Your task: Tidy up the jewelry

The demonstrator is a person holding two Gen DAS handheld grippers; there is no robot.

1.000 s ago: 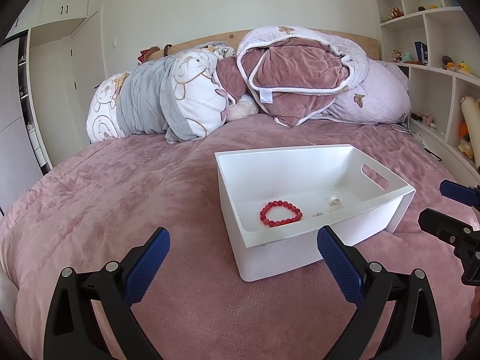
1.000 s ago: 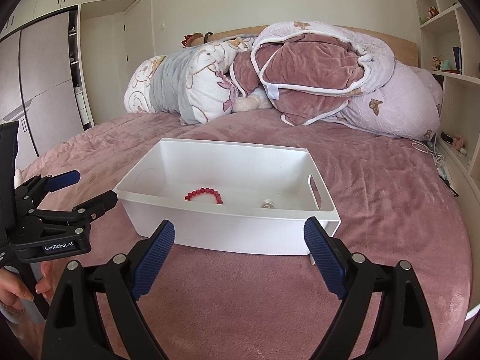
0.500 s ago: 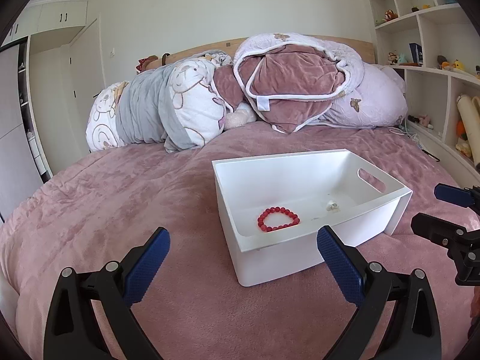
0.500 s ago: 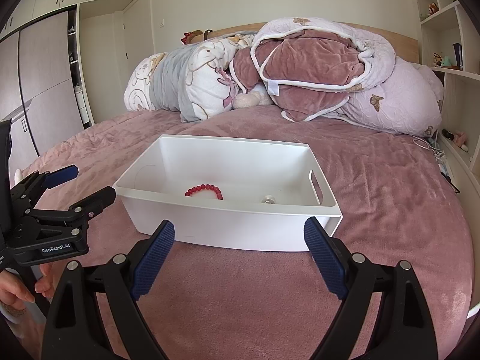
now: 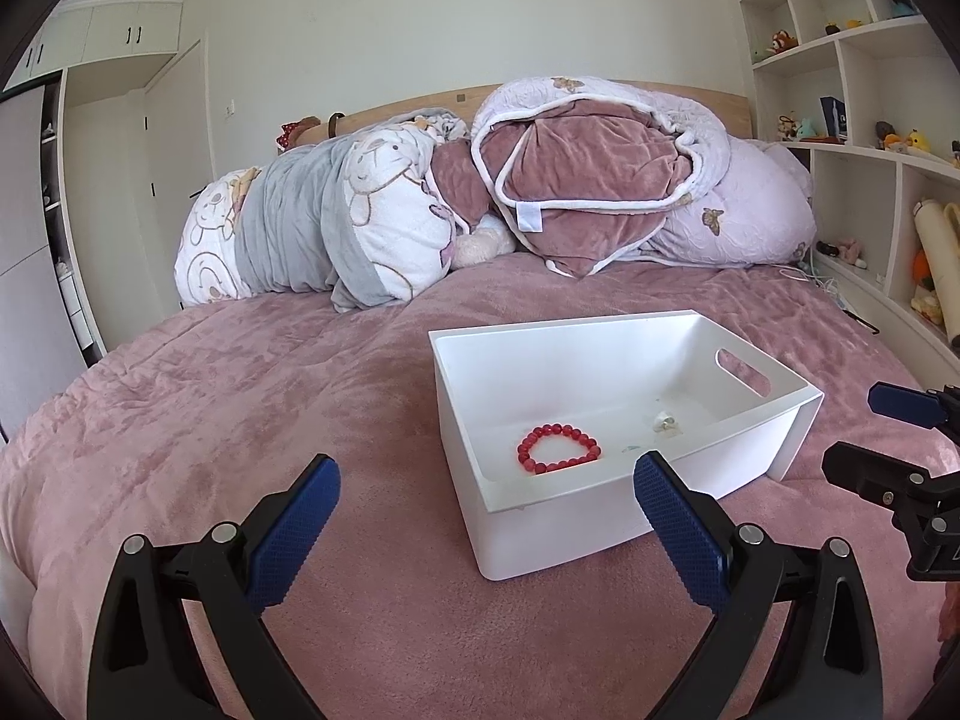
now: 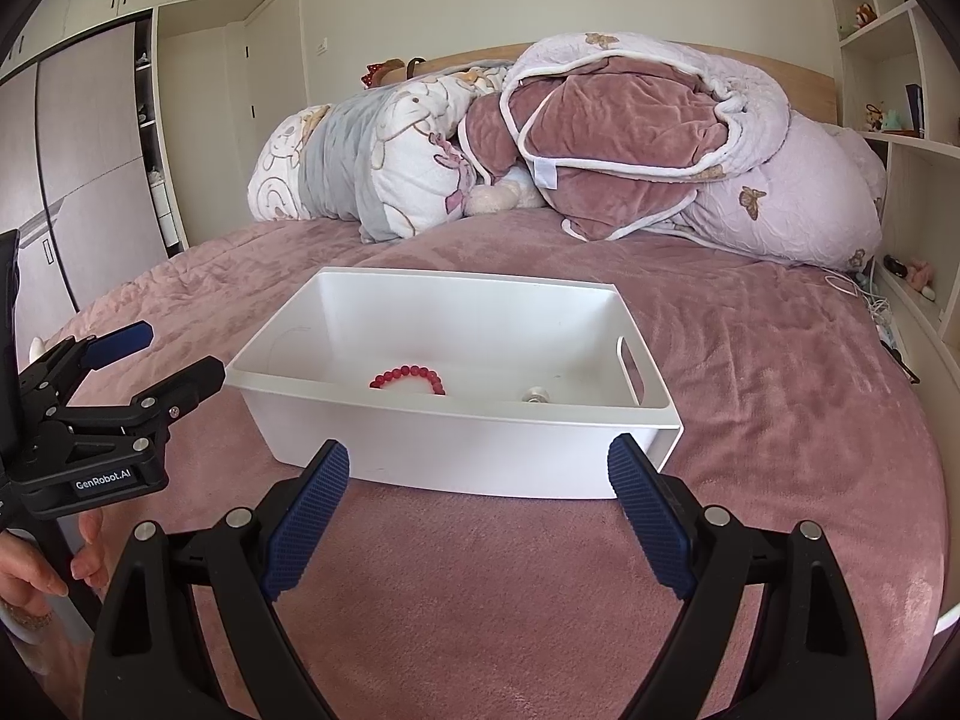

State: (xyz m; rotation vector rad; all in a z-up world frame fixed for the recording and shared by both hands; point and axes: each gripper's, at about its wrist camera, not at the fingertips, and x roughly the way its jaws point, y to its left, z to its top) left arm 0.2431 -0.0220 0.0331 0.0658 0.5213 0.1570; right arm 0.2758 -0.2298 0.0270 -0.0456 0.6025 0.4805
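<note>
A white plastic bin (image 5: 600, 324) (image 6: 456, 426) with handle slots stands on the pink bedspread. Inside lie a red bead bracelet (image 5: 558, 449) (image 6: 409, 378) and a small silvery piece (image 5: 665, 421) (image 6: 536, 394). My left gripper (image 5: 486, 516) is open and empty, held in front of the bin's near left corner; it also shows at the left of the right wrist view (image 6: 162, 354). My right gripper (image 6: 479, 507) is open and empty, just in front of the bin's long side; it also shows at the right edge of the left wrist view (image 5: 888, 438).
Rolled quilts and pillows (image 5: 540, 198) are piled at the headboard. White shelves with toys (image 5: 870, 120) line the right wall, wardrobes (image 6: 90, 150) the left. A cable (image 6: 858, 291) lies at the bed's right edge. A hand (image 6: 36, 564) holds the left gripper's handle.
Both grippers have tilted up and eased back a little, so the bin sits slightly lower in both views. Both stay open. The bracelet and the bin have not moved.
</note>
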